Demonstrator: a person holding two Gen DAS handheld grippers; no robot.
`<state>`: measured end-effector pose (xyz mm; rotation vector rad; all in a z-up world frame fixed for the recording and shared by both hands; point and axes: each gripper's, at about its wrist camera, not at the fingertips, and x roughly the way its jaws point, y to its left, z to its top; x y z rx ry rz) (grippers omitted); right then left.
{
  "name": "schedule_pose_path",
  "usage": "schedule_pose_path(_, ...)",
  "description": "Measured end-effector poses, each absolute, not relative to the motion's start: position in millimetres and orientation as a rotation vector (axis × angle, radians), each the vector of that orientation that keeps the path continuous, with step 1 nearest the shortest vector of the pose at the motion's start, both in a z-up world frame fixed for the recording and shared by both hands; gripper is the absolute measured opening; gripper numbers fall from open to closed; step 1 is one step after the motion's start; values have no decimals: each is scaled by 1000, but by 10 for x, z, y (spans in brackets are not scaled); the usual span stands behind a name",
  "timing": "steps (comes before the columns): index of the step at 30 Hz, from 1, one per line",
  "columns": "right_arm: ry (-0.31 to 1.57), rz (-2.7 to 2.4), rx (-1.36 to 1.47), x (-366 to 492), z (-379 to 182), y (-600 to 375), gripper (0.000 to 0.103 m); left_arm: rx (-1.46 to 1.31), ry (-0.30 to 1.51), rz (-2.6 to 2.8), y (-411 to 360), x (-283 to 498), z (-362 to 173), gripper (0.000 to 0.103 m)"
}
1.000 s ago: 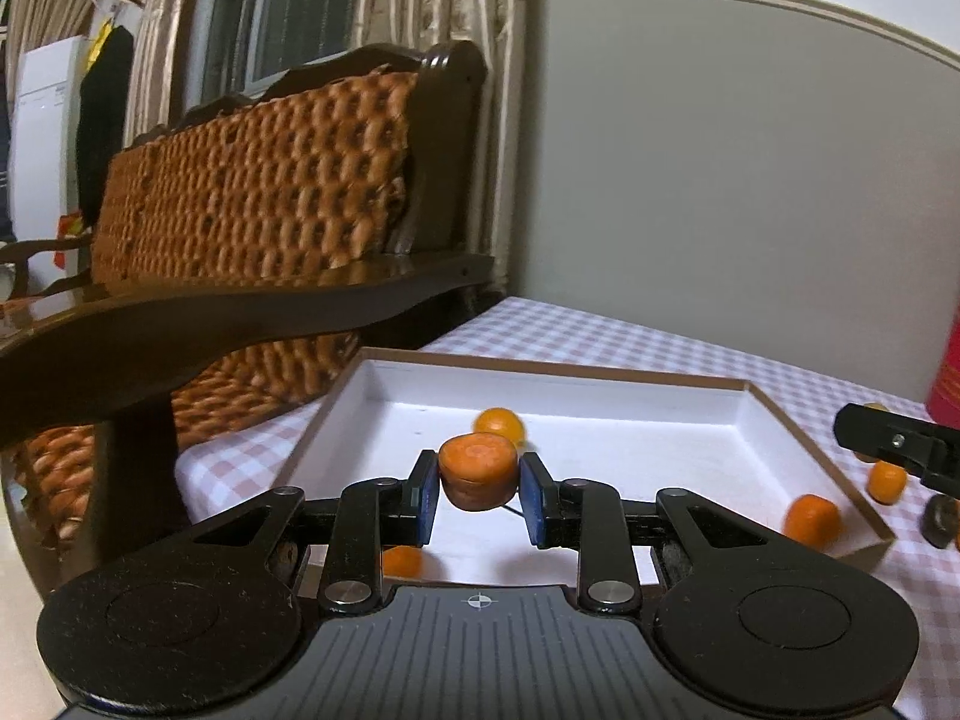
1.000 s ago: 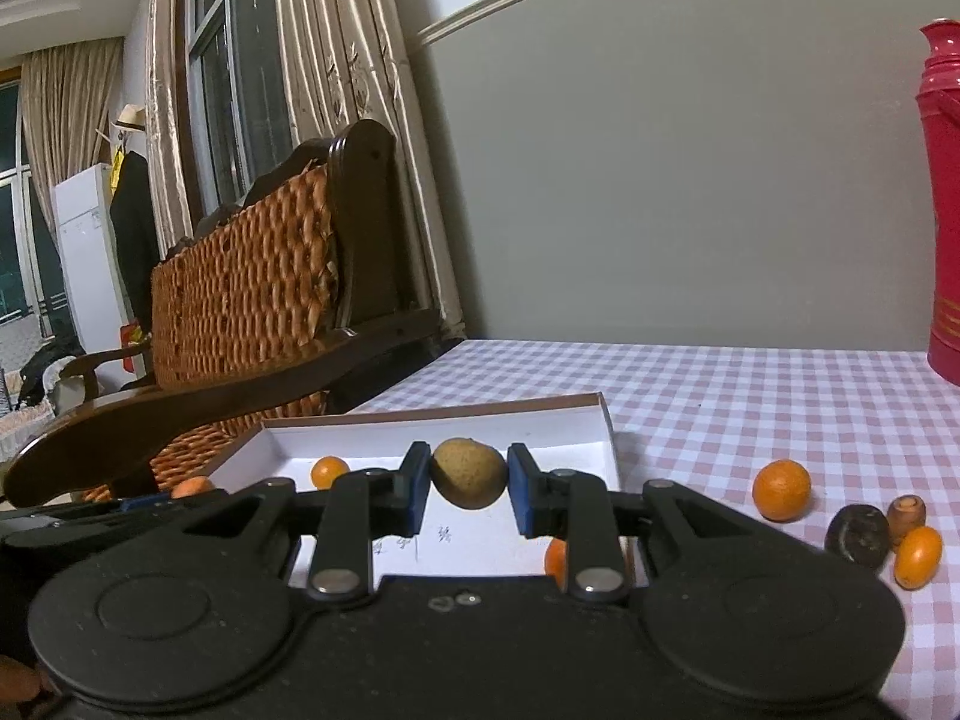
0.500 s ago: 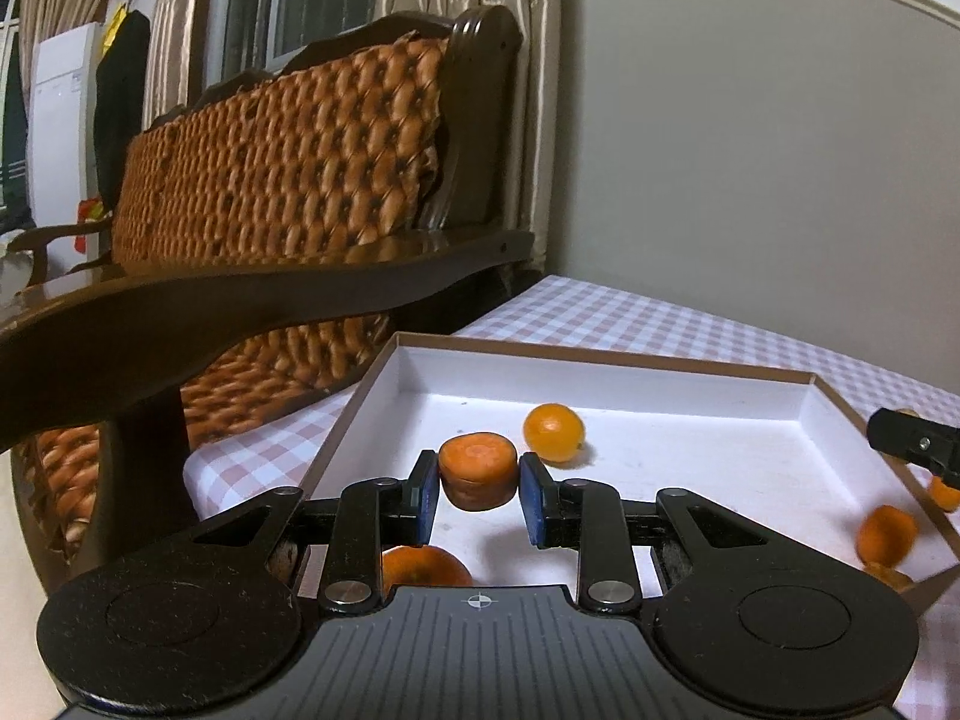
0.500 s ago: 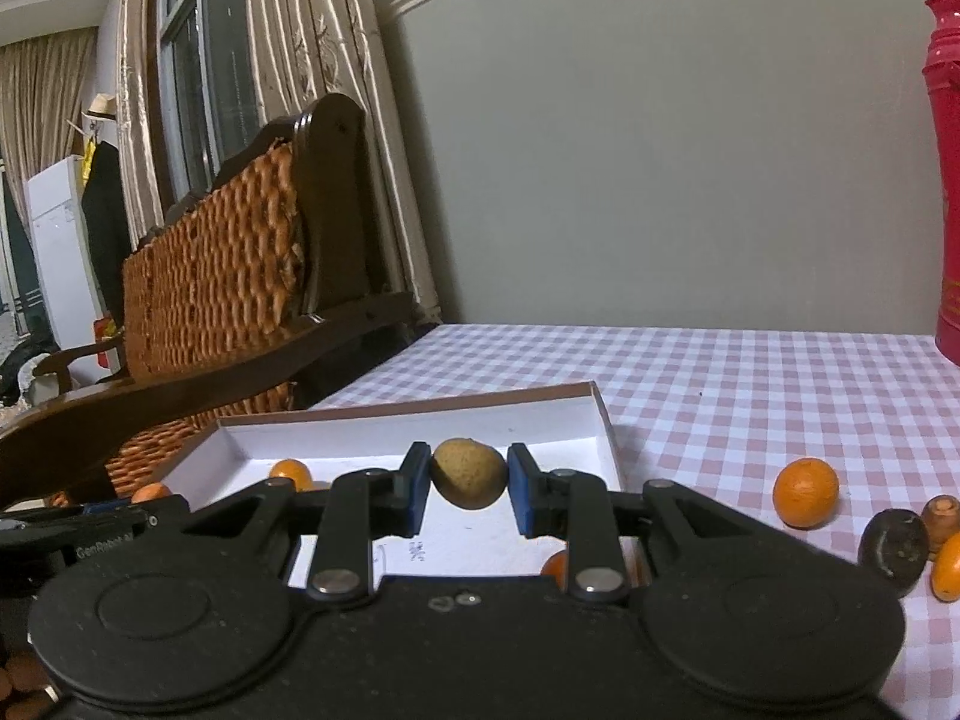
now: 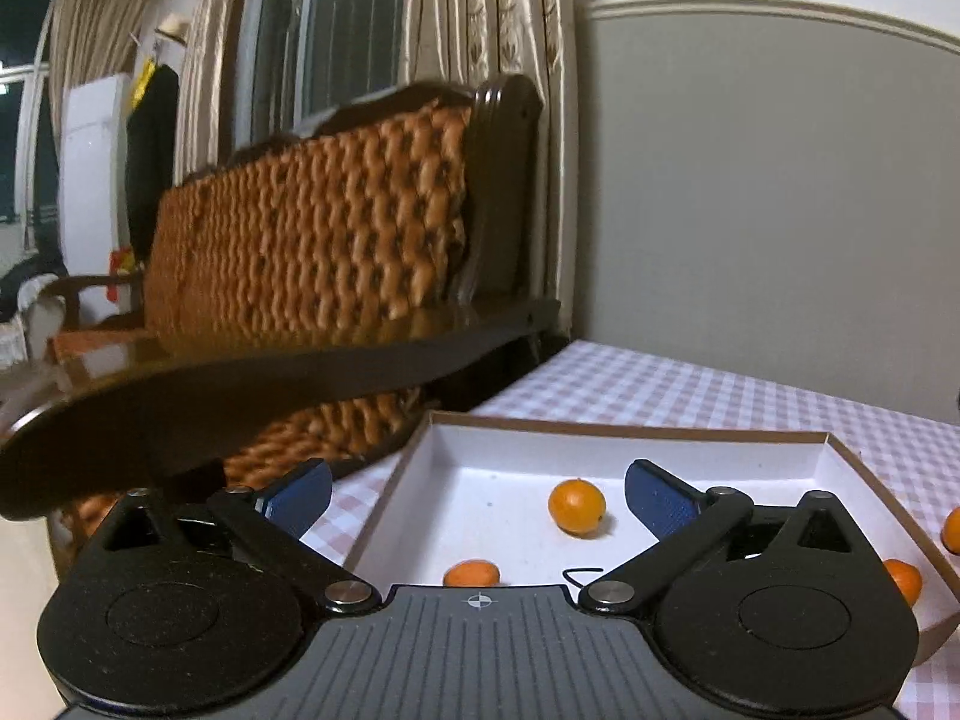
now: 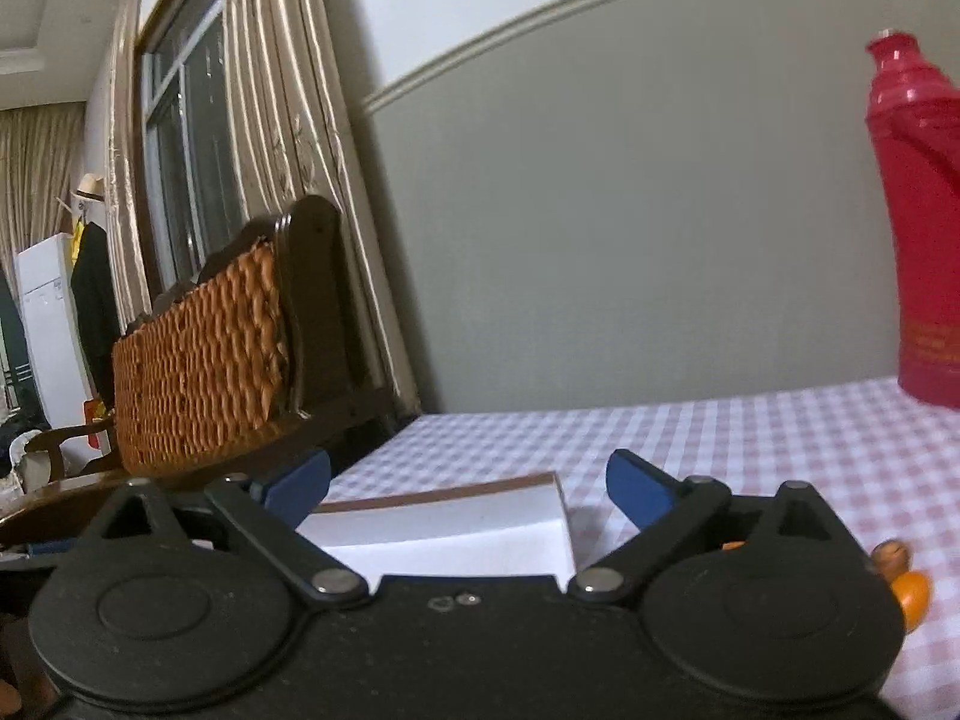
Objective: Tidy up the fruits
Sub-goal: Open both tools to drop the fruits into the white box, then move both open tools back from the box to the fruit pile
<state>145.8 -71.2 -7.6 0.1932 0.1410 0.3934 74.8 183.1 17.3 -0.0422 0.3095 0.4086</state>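
Now the left gripper (image 5: 477,495) has its two blue-padded fingers spread wide apart, and nothing is between them. It hangs over the near edge of the shallow white cardboard tray with a brown rim (image 5: 630,429), which fills the lower centre of the left wrist view. Inside the tray, a round orange kumquat (image 5: 576,507) lies in the middle of the white floor. A second small orange fruit (image 5: 471,573) lies closer, just above the gripper body, and is partly hidden by it. At the right edge of the frame, another orange fruit (image 5: 903,579) sits inside the tray by its wall, and one more (image 5: 951,531) lies just outside the rim on the pink checked tablecloth (image 5: 690,390).

The right gripper (image 6: 468,486) is also wide apart and holds nothing. The far corner of the same tray (image 6: 438,519) appears between its fingers in the lower centre. In the lower right corner, a small brown fruit (image 6: 891,555) and an orange one (image 6: 912,597) touch each other on the cloth. A tall red plastic bottle (image 6: 918,228) stands at the upper right. A woven rattan bench with a dark wood frame (image 5: 312,252) fills the left side.
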Motion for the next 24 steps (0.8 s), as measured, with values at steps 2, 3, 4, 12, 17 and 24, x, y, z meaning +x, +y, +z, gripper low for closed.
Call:
schedule_pose_path(2,126,390,180,1424,-65,-762,97,-28,302,402,1785,685,192,103)
schedule_pose_path(3,126,392,178,1414,-66,-785,97,-24,299,400,1772,664,201,103)
schedule_pose_path(4,134,396,177,1415,-66,-805,97,-19,296,393,1750,642,208,103)
schedule_pose_path(12,175,413,191,1353,-65,-903,97,-38,327,364,1673,626,223,103)
schedule_pose_path(17,182,421,183,1297,-53,-956,97,-27,334,346,1563,582,205,103)
schedule_pose_path(24,183,427,161,1189,-46,-1041,97,3,323,286,1309,511,217,103)
